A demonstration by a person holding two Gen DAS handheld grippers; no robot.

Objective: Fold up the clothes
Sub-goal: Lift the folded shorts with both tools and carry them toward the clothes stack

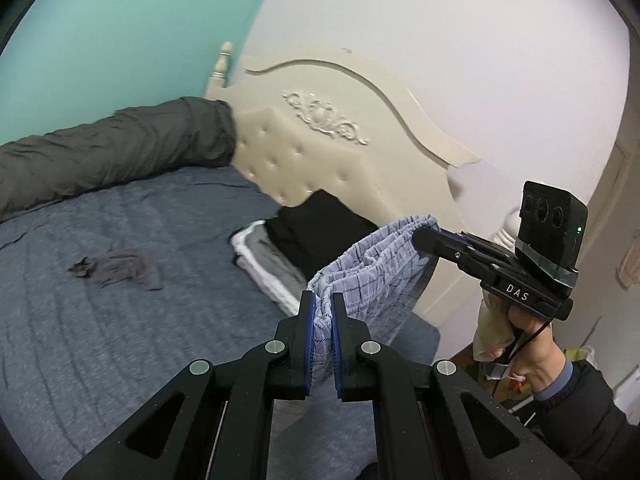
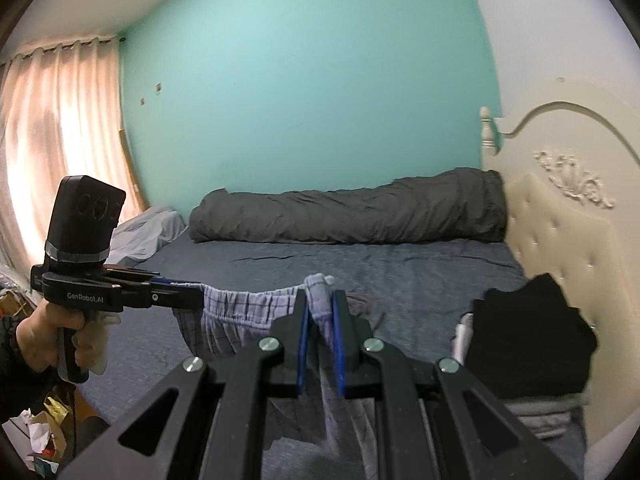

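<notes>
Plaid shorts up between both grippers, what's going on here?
A person is partway through folding laundry at a bed. The left gripper and right gripper each have their jaws shut on the elastic waistband of the light blue plaid shorts, holding them stretched in the air above the bed. A stack of folded clothes already sits by the headboard, and one small dark garment still lies crumpled on the bedspread.

Both matte black plastic hand-held grippers, left [image 1: 324, 300] and right [image 2: 322, 300], have blue pads, silver round screws and taped-on camera boxes, labelled "GenRobot.AI" and "DAS". The person's dark jacket sleeve [image 1: 580, 412] shows a blue cuff.
</notes>
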